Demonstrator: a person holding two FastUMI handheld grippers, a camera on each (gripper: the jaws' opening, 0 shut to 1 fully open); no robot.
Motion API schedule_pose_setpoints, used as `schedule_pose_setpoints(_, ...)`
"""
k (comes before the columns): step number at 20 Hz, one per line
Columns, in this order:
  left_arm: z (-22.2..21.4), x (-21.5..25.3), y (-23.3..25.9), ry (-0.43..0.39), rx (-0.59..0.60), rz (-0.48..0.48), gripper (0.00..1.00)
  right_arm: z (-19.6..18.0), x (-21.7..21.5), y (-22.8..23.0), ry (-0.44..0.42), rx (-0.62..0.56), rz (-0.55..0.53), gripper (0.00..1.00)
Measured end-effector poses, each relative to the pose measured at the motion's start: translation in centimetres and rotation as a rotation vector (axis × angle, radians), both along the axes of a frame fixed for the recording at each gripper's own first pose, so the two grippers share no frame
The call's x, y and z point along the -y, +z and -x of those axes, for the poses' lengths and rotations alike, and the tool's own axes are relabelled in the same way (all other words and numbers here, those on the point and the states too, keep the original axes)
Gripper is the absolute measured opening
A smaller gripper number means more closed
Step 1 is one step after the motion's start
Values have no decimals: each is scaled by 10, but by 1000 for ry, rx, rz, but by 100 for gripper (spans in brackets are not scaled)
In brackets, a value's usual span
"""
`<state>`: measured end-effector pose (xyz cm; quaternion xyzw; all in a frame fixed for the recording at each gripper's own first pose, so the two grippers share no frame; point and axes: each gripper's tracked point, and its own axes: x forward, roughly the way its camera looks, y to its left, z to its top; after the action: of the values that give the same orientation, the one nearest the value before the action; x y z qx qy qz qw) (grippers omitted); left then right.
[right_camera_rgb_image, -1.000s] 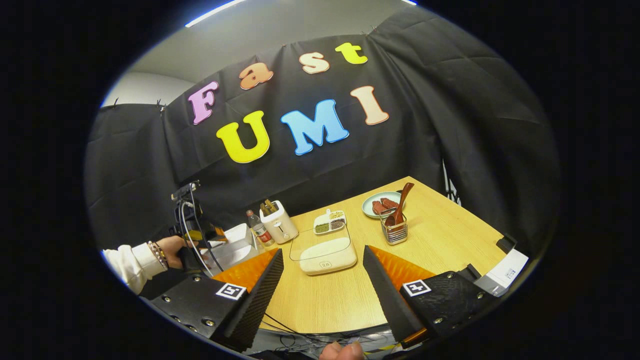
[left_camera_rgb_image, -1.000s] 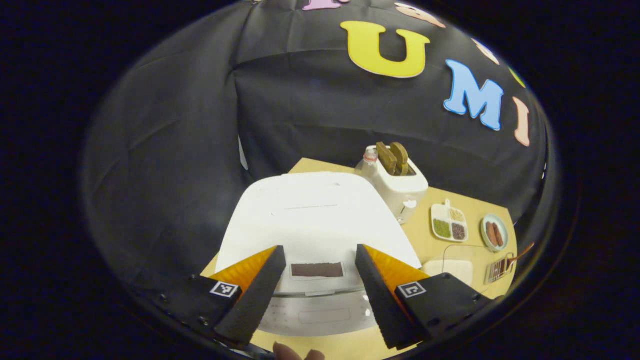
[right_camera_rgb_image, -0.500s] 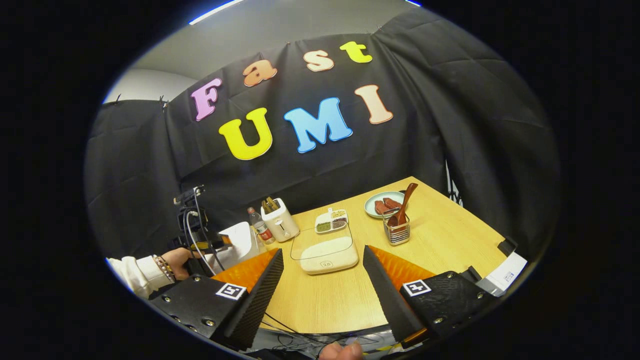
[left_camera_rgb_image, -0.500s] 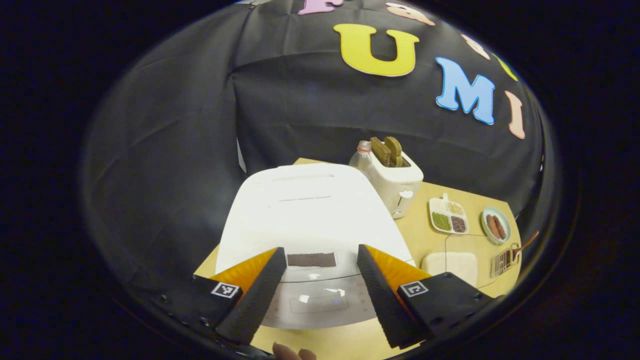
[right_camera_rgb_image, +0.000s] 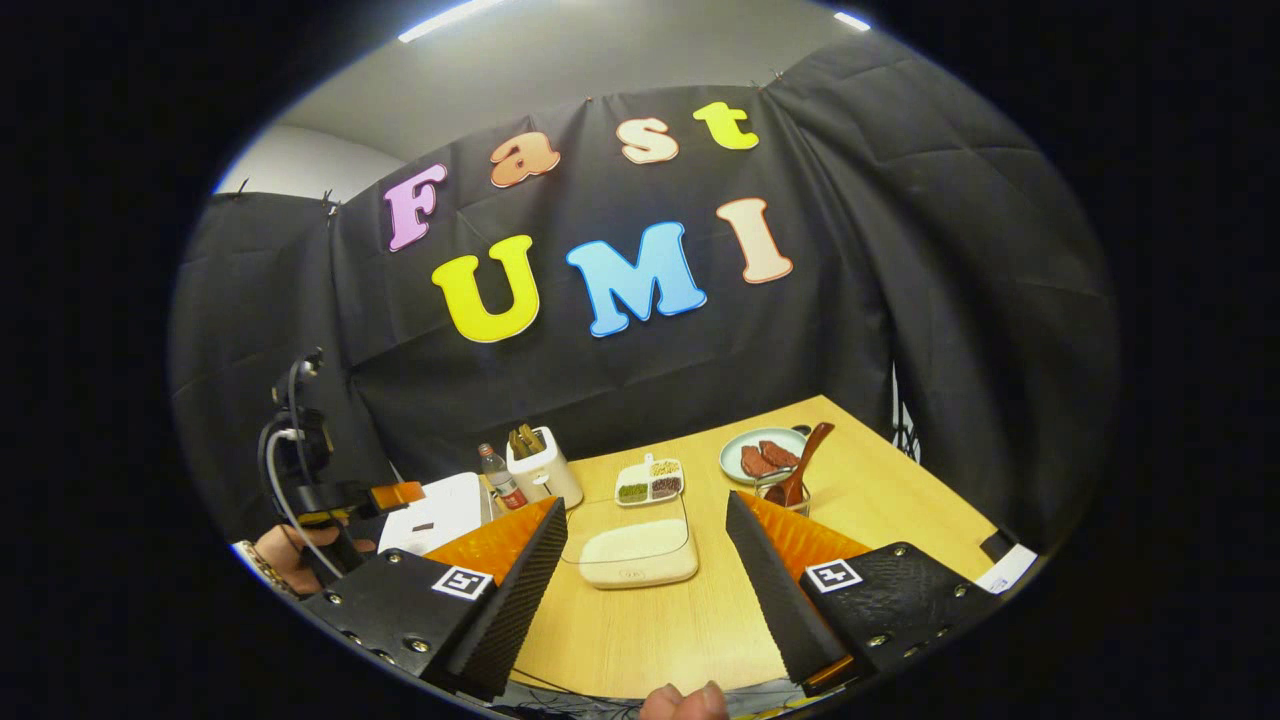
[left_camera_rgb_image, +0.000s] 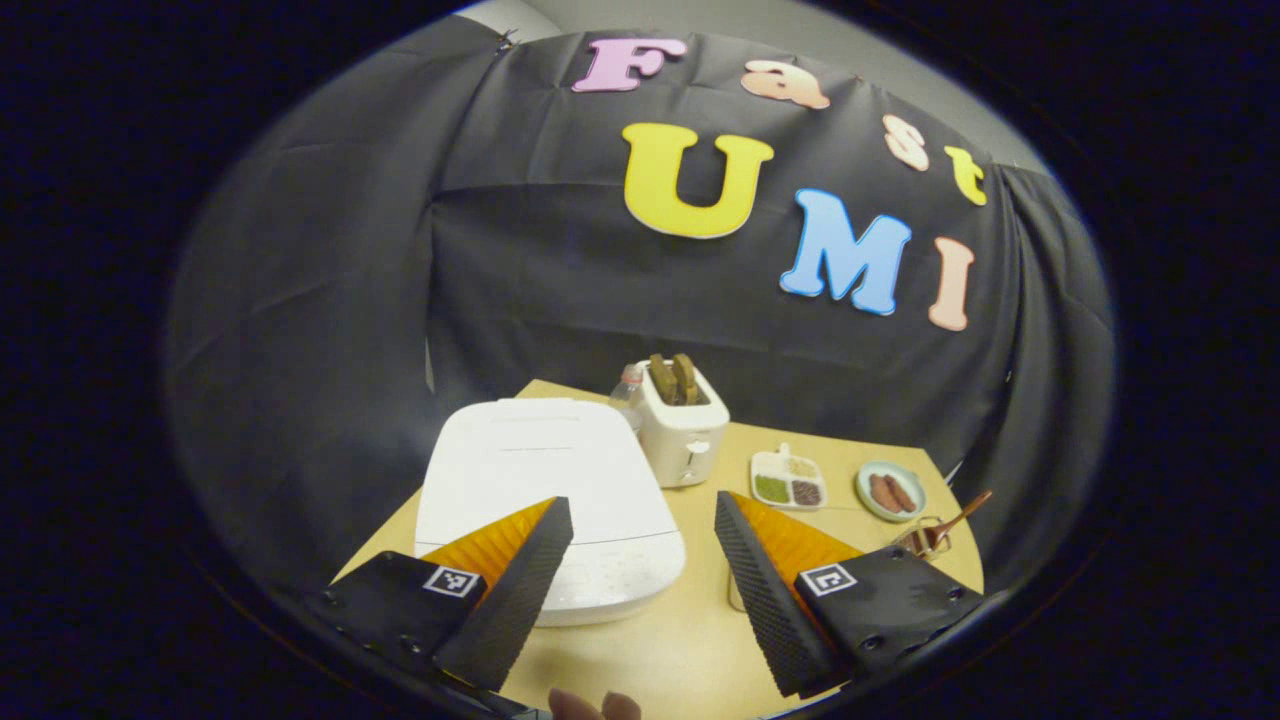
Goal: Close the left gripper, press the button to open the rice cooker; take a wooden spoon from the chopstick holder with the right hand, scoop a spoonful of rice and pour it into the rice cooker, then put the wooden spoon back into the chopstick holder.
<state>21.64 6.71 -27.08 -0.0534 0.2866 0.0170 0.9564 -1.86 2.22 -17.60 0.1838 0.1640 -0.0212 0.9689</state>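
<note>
The white rice cooker (left_camera_rgb_image: 545, 490) stands with its lid down at the table's left end, also seen as the rice cooker (right_camera_rgb_image: 435, 512) in the right gripper view. My left gripper (left_camera_rgb_image: 640, 503) hovers open, a short way back from the cooker's front and above it, holding nothing. A wooden spoon (right_camera_rgb_image: 805, 460) stands in the wire chopstick holder (right_camera_rgb_image: 780, 497), partly hidden behind my right finger. A clear box of rice (right_camera_rgb_image: 630, 550) lies just ahead of my right gripper (right_camera_rgb_image: 645, 505), which is open and empty above the table's near edge.
A white toaster (left_camera_rgb_image: 680, 425) with a bottle (left_camera_rgb_image: 627, 385) behind it stands right of the cooker. Farther right are a divided dish of grains (left_camera_rgb_image: 787, 487) and a plate of sausages (left_camera_rgb_image: 890, 490). A hand (right_camera_rgb_image: 290, 555) holds the left gripper (right_camera_rgb_image: 390, 495).
My left gripper has drawn back and up from the rice cooker, which now looks smaller and lower. The lid stays down. The right gripper has shifted only slightly.
</note>
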Motion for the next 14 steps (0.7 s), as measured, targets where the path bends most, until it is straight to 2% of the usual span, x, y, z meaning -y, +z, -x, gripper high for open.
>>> schedule_pose_setpoints(3,16,28,46,-39,85,48,100,-24,18,24,-2,54,51,98)
schedule_pose_setpoints(7,30,61,127,-105,239,1,94,-51,48,62,-23,115,100,98)
schedule_pose_setpoints(8,33,69,147,-117,281,-4,98,-58,58,73,-39,124,121,98)
schedule_pose_setpoints(9,36,78,168,-126,312,0,94,-61,68,84,-52,136,140,98)
schedule_pose_setpoints(11,43,95,197,-155,352,15,99,-67,82,114,-79,185,167,98)
schedule_pose_setpoints(12,45,101,210,-164,371,16,94,-67,87,127,-85,202,175,98)
schedule_pose_setpoints(14,45,106,227,-159,400,5,94,-65,90,143,-79,219,185,98)
